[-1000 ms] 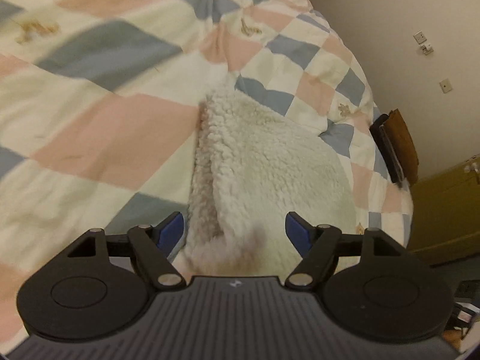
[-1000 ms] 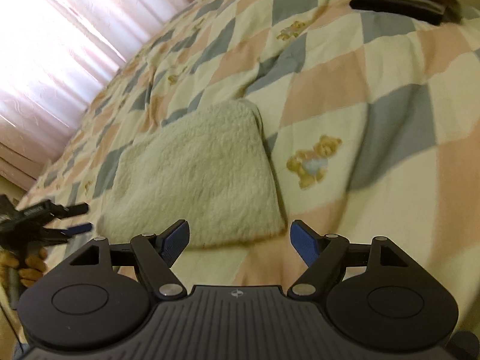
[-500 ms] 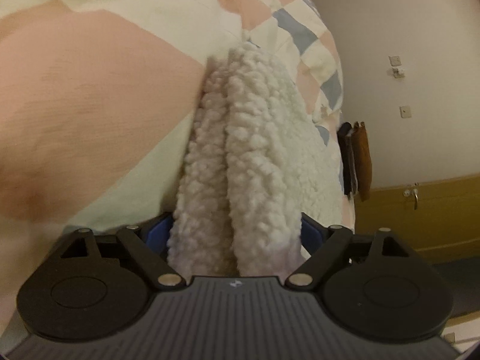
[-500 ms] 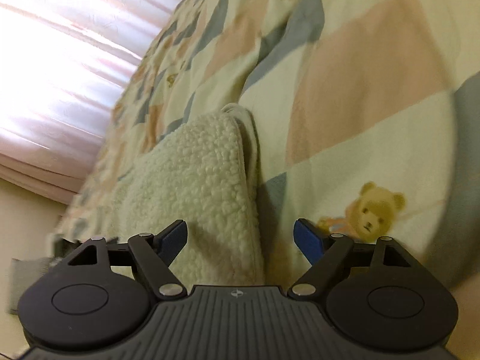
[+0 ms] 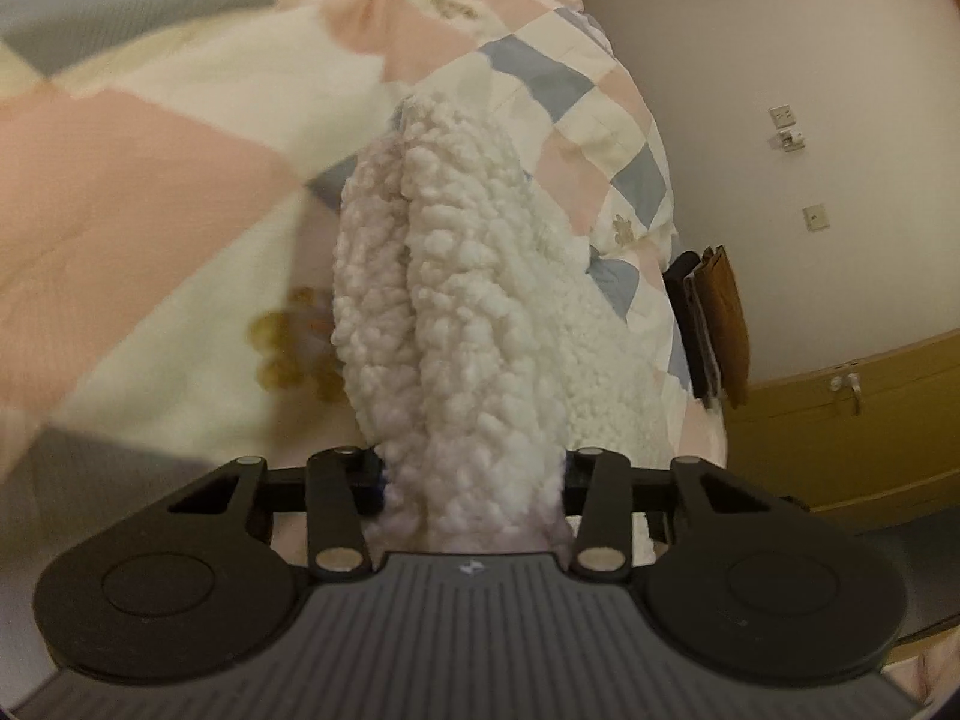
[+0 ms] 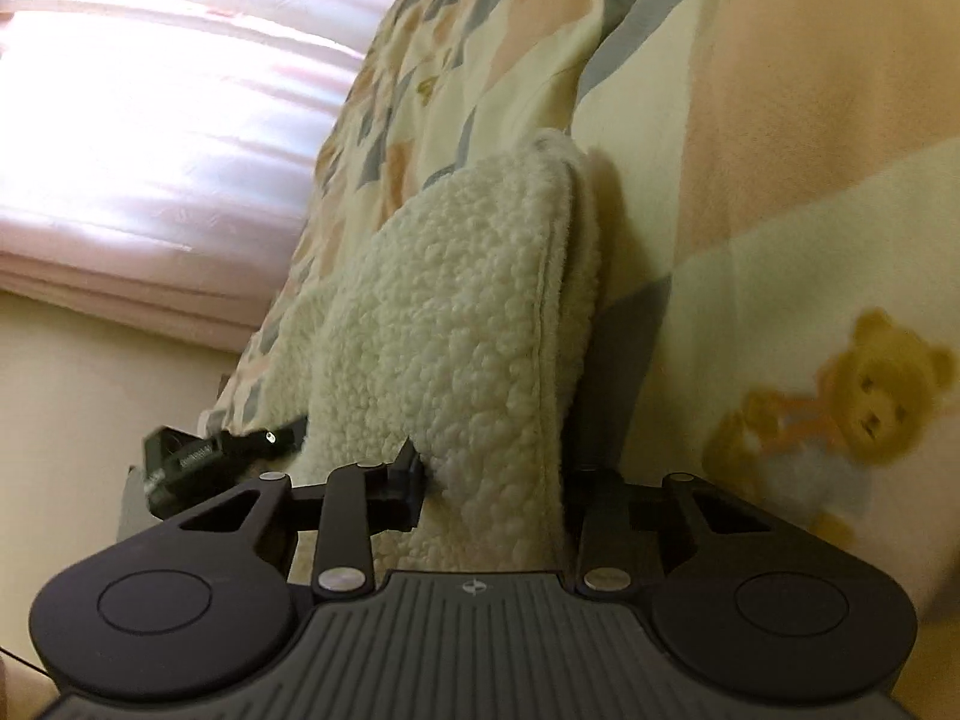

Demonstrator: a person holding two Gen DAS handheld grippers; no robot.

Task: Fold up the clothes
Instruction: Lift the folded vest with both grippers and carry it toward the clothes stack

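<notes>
Fleece garment [image 5: 468, 324]: cream, nubbly, folded into thick layers; it lies on the quilt and its near edges are gathered into both claws.
Left claw [image 5: 474, 474]: narrowed onto the fleece garment's doubled edge, the pile bulging out between the two fingers and hiding the pads.
Right claw [image 6: 492, 480]: clamped on another edge of the fleece garment; the left finger [image 6: 408, 480] presses into the pile, the right one sits behind the cloth.
Quilt [image 5: 150, 180]: patchwork of pink, cream and grey-blue squares covering the bed under the fleece garment.
Teddy bear print [image 6: 852, 402]: on a cream square of the quilt, just right of the fleece garment in the right wrist view.
Curtain [image 6: 150, 120]: pale pink and backlit, beyond the quilt's far edge.
Dark folded items [image 5: 708, 324]: stacked at the quilt's edge, beyond the fleece garment, near the wall.
Other gripper [image 6: 204, 456]: a dark part shows at the fleece garment's left edge in the right wrist view.
</notes>
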